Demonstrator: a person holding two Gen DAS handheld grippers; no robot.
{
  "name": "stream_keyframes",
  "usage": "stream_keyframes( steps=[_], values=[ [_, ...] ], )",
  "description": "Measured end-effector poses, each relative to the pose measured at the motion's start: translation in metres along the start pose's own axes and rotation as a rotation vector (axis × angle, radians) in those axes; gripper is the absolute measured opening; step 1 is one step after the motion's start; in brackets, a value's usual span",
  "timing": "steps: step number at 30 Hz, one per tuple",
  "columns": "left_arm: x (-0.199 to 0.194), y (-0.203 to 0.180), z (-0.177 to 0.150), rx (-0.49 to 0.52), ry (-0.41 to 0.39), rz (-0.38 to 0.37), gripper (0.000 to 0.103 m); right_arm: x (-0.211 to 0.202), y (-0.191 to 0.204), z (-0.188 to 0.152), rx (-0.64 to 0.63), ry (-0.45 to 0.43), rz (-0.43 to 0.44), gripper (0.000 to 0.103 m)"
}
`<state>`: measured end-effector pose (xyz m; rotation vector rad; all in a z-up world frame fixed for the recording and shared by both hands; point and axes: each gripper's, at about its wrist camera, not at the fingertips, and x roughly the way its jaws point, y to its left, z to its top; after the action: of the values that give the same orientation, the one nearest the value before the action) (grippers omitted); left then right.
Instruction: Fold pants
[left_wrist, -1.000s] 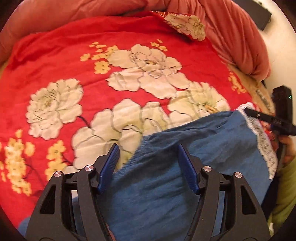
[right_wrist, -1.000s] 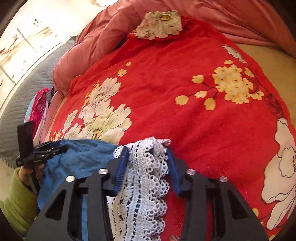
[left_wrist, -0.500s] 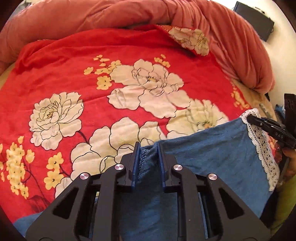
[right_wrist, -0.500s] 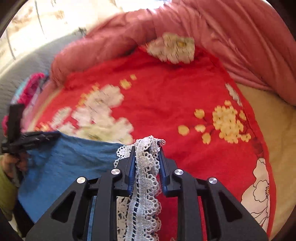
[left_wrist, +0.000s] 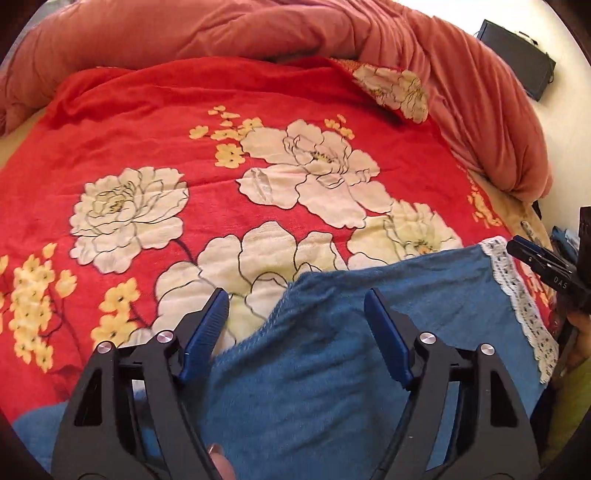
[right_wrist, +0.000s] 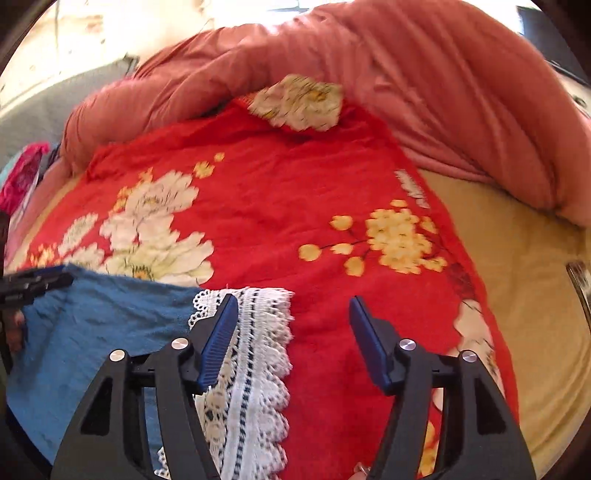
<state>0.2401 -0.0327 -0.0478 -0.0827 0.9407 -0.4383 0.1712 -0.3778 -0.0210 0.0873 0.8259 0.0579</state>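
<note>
On a bed spread with a red floral blanket, blue pants with a white lace hem lie flat at the near edge, the lace on the right. The left gripper stands with its jaws apart above the pants' far left corner, which lies between them unclamped; they have just been opening. The right gripper is likewise spread, having just been opening, its left pad resting against the lace without pinching it. With both ends let go, the soft cloth may slump or wrinkle, and a withdrawing pad could snag the open lace and drag the fold askew.
</note>
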Motion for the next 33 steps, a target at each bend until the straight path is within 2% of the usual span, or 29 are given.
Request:
stream_keyframes(
  steps=[5, 7, 13, 18, 20, 23, 25, 28, 33],
  values=[
    [-0.045, 0.000, -0.023, -0.016, -0.062, -0.021, 0.083, -0.048, -0.018, -0.017, 0.143, -0.081, 0.076, 0.063],
    [-0.064, 0.002, -0.037, -0.024, -0.084, -0.019, 0.088, -0.066, -0.019, -0.031, 0.174, -0.097, 0.116, 0.072],
    [-0.125, 0.016, -0.076, -0.069, -0.154, 0.010, 0.089, -0.091, -0.019, -0.069, 0.245, -0.023, 0.210, 0.072],
    [-0.184, 0.047, -0.100, -0.116, -0.228, 0.132, 0.089, -0.100, -0.019, -0.093, 0.258, 0.027, 0.219, 0.072],
    [-0.200, 0.061, -0.111, -0.141, -0.231, 0.183, 0.089, -0.099, -0.021, -0.103, 0.286, 0.047, 0.237, 0.072],
    [-0.216, 0.083, -0.133, -0.202, -0.218, 0.253, 0.090, -0.099, -0.017, -0.106, 0.280, 0.063, 0.266, 0.064],
    [-0.221, 0.098, -0.145, -0.270, -0.208, 0.260, 0.089, -0.097, -0.013, -0.103, 0.268, 0.074, 0.264, 0.063],
    [-0.214, 0.112, -0.154, -0.329, -0.176, 0.222, 0.089, -0.090, -0.010, -0.100, 0.269, 0.098, 0.238, 0.063],
    [-0.189, 0.111, -0.154, -0.368, -0.126, 0.161, 0.089, -0.086, -0.008, -0.102, 0.271, 0.118, 0.224, 0.063]
  ],
)
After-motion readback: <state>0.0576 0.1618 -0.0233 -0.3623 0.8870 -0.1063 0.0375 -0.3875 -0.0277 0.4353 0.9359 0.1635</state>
